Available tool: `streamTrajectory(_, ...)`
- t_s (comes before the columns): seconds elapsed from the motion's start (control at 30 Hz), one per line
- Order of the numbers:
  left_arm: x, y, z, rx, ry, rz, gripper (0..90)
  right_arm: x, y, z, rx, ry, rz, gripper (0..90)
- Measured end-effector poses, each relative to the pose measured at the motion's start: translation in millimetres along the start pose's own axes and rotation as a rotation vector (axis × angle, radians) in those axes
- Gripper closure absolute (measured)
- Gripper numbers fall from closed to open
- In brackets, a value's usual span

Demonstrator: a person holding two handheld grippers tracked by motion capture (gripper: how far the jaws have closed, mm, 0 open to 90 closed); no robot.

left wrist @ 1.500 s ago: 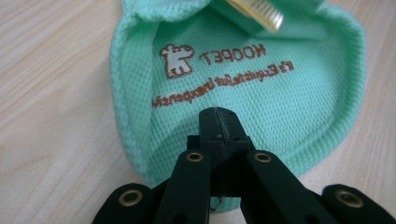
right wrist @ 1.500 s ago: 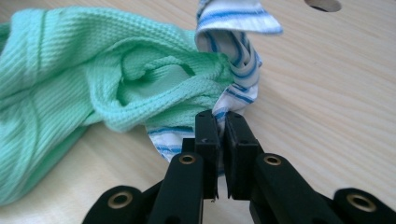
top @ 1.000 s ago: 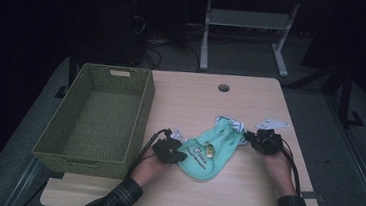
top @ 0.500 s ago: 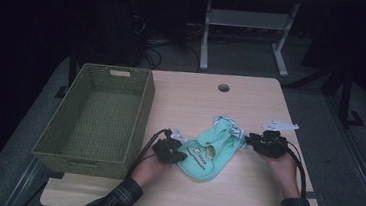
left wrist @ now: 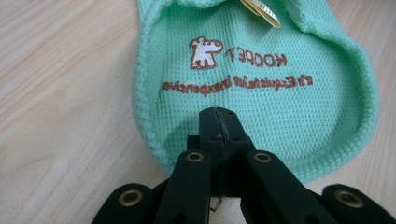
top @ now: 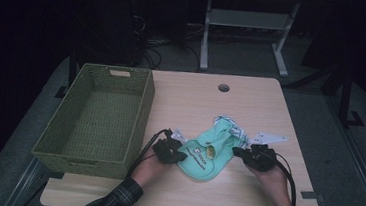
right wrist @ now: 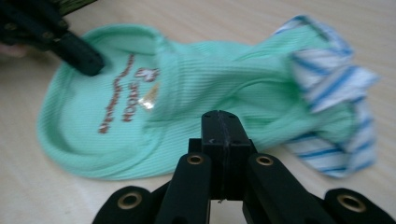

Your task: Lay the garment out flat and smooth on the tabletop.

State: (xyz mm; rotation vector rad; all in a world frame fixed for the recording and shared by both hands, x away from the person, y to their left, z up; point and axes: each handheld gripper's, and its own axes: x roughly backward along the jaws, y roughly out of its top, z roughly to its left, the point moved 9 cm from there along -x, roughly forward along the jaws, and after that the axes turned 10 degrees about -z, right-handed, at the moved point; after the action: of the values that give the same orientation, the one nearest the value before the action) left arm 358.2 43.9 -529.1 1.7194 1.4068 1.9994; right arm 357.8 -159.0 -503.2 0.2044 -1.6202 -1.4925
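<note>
1. The counter [top: 263,200] is a pale wood top with a round hole [top: 223,88] near its far edge.
2. A green woven basket [top: 47,144] stands on the counter's left side, with nothing seen inside it.
3. A small mint-green garment [top: 207,150] lies flat on the counter, just right of the basket and between the two grippers. It has brown lettering and a little animal print on its rounded end, and a blue-and-white striped part [right wrist: 336,93] at the other end.
4. A white paper tag [top: 269,138] lies on the counter just right of the garment's striped end.
5. The left gripper [top: 180,155] rests at the garment's rounded end; in the left gripper view [left wrist: 218,114] its jaws are pressed together over the knit. Whether any cloth is caught between them cannot be told.
6. The right gripper [top: 237,151] sits at the garment's right edge. Its jaws have just closed and now stand pressed together [right wrist: 220,116], with no cloth visible between them.
</note>
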Motion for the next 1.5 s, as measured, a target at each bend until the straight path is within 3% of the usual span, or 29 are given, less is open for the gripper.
streamTrajectory(0.13,-0.2,0.2,0.0,0.015,-0.002,-0.002,89.5,-8.8,-7.3,22.6,0.023,0.047,0.029,89.8)
streamTrajectory(0.4,1.6,4.4,-1.5,0.018,-0.02,-0.007,87.4,-25.0,-26.4,47.9,0.065,0.084,0.101,89.9)
streamTrajectory(0.57,5.6,15.7,-2.9,0.017,-0.028,-0.038,83.6,-26.1,-27.5,48.2,0.073,0.078,0.106,89.9)
streamTrajectory(0.77,5.1,43.1,3.3,0.006,-0.02,-0.094,73.6,-25.5,-28.3,48.4,0.088,0.075,0.107,89.9)
streamTrajectory(0.9,1.2,52.0,9.7,-0.01,-0.013,-0.099,71.7,-25.5,-28.4,48.2,0.084,0.077,0.105,89.9)
streamTrajectory(1.13,-18.3,77.9,27.9,-0.012,-0.007,-0.11,71.6,-25.3,-28.6,48.7,0.084,0.076,0.105,89.9)
streamTrajectory(1.23,-31.5,84.5,29.1,0.004,-0.02,-0.125,71.1,-25.0,-29.0,48.6,0.084,0.076,0.106,89.9)
streamTrajectory(1.37,-47.0,86.6,30.9,-0.019,-0.038,-0.095,71.1,-25.1,-29.0,48.0,0.09,0.076,0.102,89.9)
streamTrajectory(1.5,-57.6,95.0,30.7,-0.015,-0.042,-0.1,69.4,-25.0,-29.2,48.5,0.087,0.077,0.101,89.9)
